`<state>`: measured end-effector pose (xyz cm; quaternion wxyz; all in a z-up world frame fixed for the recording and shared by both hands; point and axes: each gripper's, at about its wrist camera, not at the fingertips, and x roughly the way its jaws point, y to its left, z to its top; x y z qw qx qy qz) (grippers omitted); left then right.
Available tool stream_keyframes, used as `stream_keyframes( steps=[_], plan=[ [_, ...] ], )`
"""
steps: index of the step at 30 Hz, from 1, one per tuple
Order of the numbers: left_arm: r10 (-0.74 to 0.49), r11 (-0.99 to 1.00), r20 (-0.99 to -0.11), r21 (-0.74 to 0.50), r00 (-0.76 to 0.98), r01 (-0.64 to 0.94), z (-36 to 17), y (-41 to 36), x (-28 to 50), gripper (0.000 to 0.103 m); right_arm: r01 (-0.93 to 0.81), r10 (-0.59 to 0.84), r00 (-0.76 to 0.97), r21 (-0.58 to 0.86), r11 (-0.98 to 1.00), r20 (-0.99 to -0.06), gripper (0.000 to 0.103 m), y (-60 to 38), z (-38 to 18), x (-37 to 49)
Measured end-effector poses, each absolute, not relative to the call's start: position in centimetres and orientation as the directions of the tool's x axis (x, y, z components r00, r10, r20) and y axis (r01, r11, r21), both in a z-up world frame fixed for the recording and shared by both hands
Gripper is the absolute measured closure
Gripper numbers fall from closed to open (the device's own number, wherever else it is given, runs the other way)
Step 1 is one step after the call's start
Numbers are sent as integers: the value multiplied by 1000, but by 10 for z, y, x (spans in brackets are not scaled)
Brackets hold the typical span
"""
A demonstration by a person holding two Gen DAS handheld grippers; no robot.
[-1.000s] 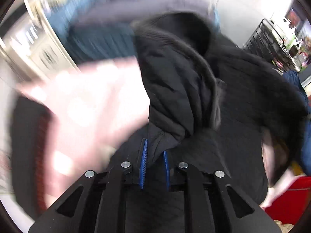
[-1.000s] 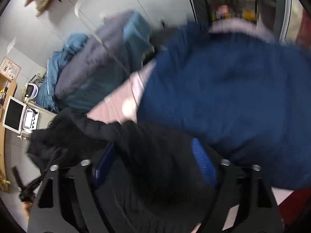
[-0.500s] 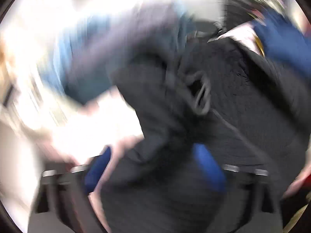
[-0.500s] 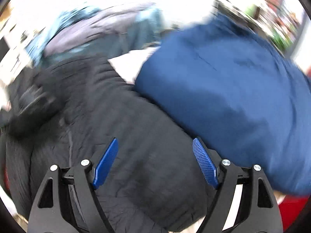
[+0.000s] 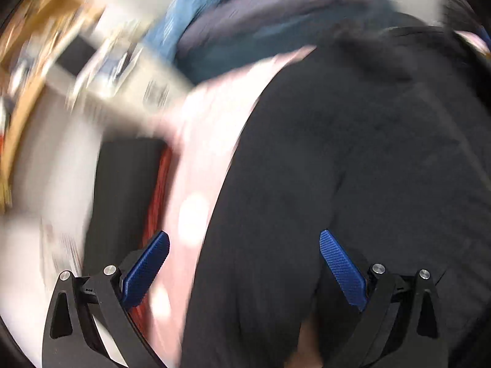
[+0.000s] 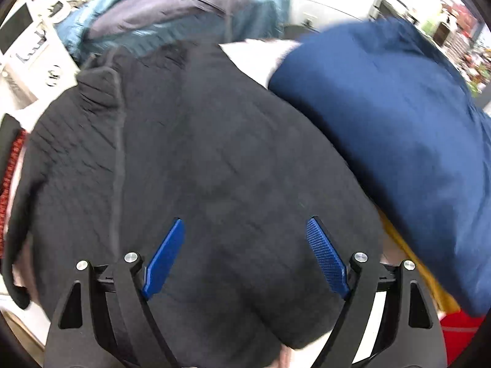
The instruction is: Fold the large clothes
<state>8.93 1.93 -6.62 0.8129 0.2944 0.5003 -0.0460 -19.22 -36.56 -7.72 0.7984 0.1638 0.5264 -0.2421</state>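
The black jacket (image 6: 214, 159) lies spread in a rounded heap in the middle of the pile, its quilted surface facing up and a thin cord running down its left part. In the left wrist view the same jacket (image 5: 353, 168) fills the right half of the picture, blurred. The right gripper (image 6: 245, 254) hangs over the jacket's near part with its blue pads (image 6: 326, 259) wide apart and nothing between them; whether they touch the cloth I cannot tell. The left gripper (image 5: 244, 268) is likewise spread wide, empty, over the jacket's left edge, where the black cloth meets a pink cloth (image 5: 196, 184) beneath it.

To the right of the jacket, touching it, lies a navy garment (image 6: 392, 141). Behind the jacket sits a heap of teal and grey clothes (image 6: 190, 15), also seen blurred in the left view (image 5: 260, 21). A strip of red knit (image 6: 10, 165) shows at the jacket's left edge, and in the left view (image 5: 156, 199) it lies beside the pink cloth. A white appliance (image 6: 27, 46) stands at the far left
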Motion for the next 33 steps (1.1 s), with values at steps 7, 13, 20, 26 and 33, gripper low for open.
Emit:
stream_keyframes(
  steps=[7,13,20,26,33],
  plan=[
    [264,927,-917,327,300,183,-78,157,24,6,588,-200,248,-17,808,-948,21,-368,-94,-235],
    [248,910,-901,343,357,232,-90,148,-10,6,462,-220,217,-98,881,-951,21,-332,-99,-246],
    [420,834,-852,498,313,236,-151,121,13,40,502,-277,73,-204,840,-958,28,-332,-133,-259],
    [541,803,-732,596,414,7,-101,148,90,93,564,-288,67,-202,801,-955,39,-361,-124,-275],
    [485,790,-517,605,705,-100,28,122,159,94,606,-279,68,-182,774,-958,41,-387,-117,-287]
  ],
)
